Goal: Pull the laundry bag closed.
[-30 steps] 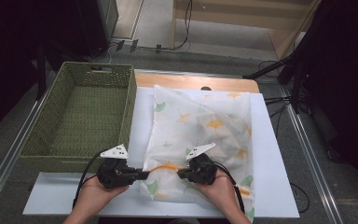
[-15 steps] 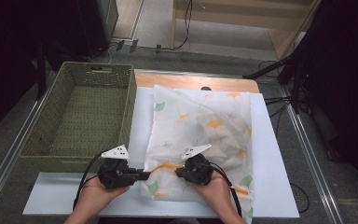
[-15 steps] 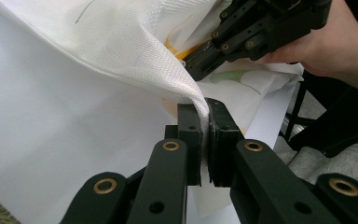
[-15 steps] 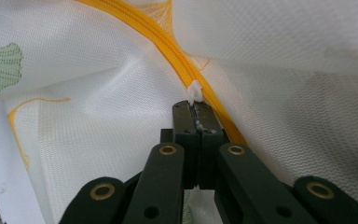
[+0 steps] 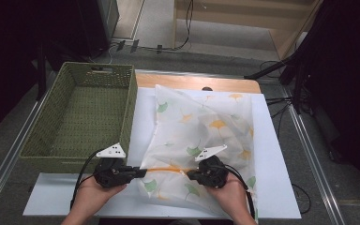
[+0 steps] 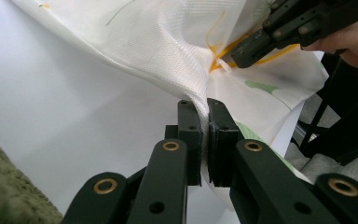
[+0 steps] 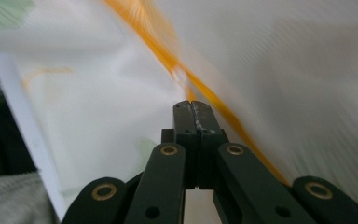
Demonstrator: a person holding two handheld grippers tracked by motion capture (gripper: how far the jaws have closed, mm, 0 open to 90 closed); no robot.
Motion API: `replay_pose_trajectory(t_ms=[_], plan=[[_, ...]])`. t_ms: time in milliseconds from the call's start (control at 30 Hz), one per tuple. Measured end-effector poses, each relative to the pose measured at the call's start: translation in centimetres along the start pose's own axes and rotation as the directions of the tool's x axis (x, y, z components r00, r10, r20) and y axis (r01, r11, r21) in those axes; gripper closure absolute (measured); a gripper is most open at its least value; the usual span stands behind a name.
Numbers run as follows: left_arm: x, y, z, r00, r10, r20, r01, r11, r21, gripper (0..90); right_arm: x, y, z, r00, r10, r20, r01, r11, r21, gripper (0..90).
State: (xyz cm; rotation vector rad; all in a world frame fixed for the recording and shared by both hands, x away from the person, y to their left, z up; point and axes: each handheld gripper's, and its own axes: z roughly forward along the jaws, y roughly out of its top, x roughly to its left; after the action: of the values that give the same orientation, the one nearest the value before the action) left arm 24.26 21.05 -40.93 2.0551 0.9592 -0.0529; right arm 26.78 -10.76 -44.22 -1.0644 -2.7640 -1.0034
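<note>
At the left of the high view stands the woven green basket [image 5: 79, 117], empty, its long side just beside the white board [image 5: 272, 154] that covers the table. Nothing about it has changed over the last second.

Next to it, the left gripper [image 5: 140, 172] has kept its place at the near left edge of the leaf-printed fabric bag [image 5: 201, 126]. In the left gripper view its jaws are clamped on a fold of the bag's white mesh cloth [image 6: 168, 51], the cloth pinched thin between the pads and pulled into a ridge that runs up toward the other gripper.

The orange zipper line [image 5: 166, 169] spans the gap between the two grippers, and it now looks drawn fairly straight.

The right gripper [image 5: 189, 176] is what has moved: compared with a second ago it has shifted inward along the zipper, toward the left gripper, and lifted a little. Its jaws are together, and in the left gripper view their tips sit on the orange line at what seems to be the zipper's pull; the right gripper view is motion-blurred, with the orange strip [image 7: 200, 84] running just past the tips.

The likely reading is that the left gripper anchors the bag while the right works the zipper along. The bag itself lies flat on the board, to the right of the basket, not yet in it.
</note>
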Motion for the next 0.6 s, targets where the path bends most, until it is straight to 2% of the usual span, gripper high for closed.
replay_pose_trajectory(t_ms=[67, 100, 167, 267, 300, 367, 467, 600], plan=[[0.2, 0.0, -0.1, 0.9997, -0.017, 0.016, 0.017, 0.9998, -0.008, 86.4, -0.5, -0.5, -0.4, 0.9997, 0.024, -0.006, -0.024, 1.000, -0.008, 90.0], [0.2, 0.0, 0.0, 0.9996, -0.021, 0.017, 0.021, 0.9997, -0.009, 86.4, -0.7, -0.5, -0.5, 0.9990, 0.032, -0.031, -0.032, 0.999, -0.019, 90.0], [0.1, 0.0, 0.2, 0.9997, -0.012, 0.021, 0.012, 0.9999, 0.000, 86.4, -0.5, -0.4, -0.4, 0.9991, 0.012, -0.041, -0.014, 0.999, -0.045, 90.0], [0.0, 0.0, 0.3, 0.9998, -0.007, 0.021, 0.007, 1.0000, 0.006, 86.3, -0.1, -0.1, 0.1, 0.9961, 0.001, -0.088, -0.007, 0.997, -0.073, 90.0], [0.0, 0.0, 0.3, 0.9997, -0.009, 0.021, 0.009, 1.0000, 0.004, 86.3, 0.0, -0.1, 0.2, 0.9959, -0.005, -0.091, -0.002, 0.997, -0.072, 90.0], [0.0, 0.0, 0.3, 0.9997, -0.011, 0.024, 0.011, 0.9999, 0.003, 86.3, 0.0, -0.2, 0.5, 0.9966, -0.010, -0.082, 0.003, 0.997, -0.083, 81.0], [0.0, 0.0, 0.3, 0.9996, -0.006, 0.028, 0.006, 1.0000, 0.004, 86.3, -0.3, -0.1, 1.1, 0.9975, 0.001, -0.071, -0.007, 0.997, -0.083, 79.5], [-0.2, 0.0, 0.5, 0.9995, -0.002, 0.033, 0.002, 0.9999, 0.011, 86.3, -0.3, 0.1, 2.2, 0.9972, 0.000, -0.075, -0.004, 0.998, -0.057, 74.9]])
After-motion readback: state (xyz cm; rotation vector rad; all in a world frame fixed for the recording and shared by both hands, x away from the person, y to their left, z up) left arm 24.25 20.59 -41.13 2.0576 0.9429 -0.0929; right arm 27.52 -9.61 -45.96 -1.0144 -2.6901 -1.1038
